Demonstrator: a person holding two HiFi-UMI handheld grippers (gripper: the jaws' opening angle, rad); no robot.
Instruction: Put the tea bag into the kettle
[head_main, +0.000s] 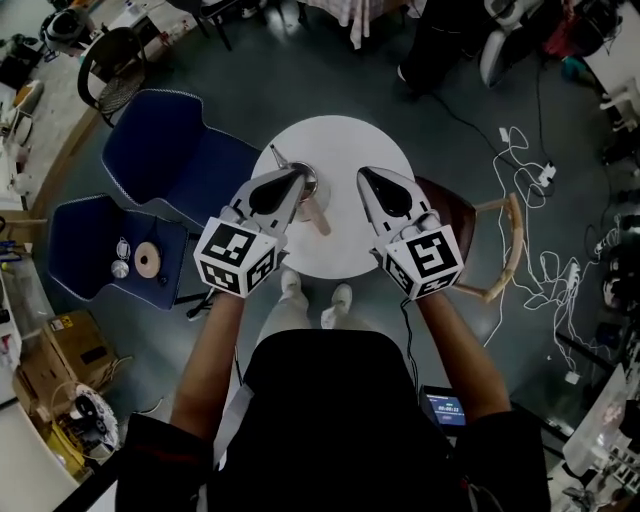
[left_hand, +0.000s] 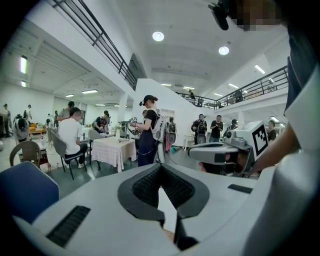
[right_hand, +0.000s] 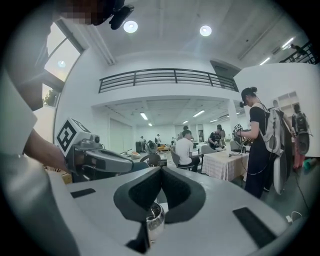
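A small steel kettle (head_main: 307, 181) with a wooden handle (head_main: 318, 216) and a thin spout stands on the round white table (head_main: 340, 140). In the head view my left gripper (head_main: 299, 173) hovers right over the kettle, its jaws shut tip to tip with nothing visible between them. My right gripper (head_main: 362, 173) hangs over the table's middle, just right of the kettle, also shut and empty. The right gripper view shows the kettle (right_hand: 155, 219) through the gap under the closed jaws, with the left gripper (right_hand: 131, 166) beside it. No tea bag shows in any view.
Two blue chairs (head_main: 165, 140) stand left of the table; the nearer one (head_main: 92, 245) holds small round items. A wooden chair (head_main: 495, 255) sits at the right. Cables (head_main: 540, 180) trail over the floor at right. People and tables fill the hall beyond.
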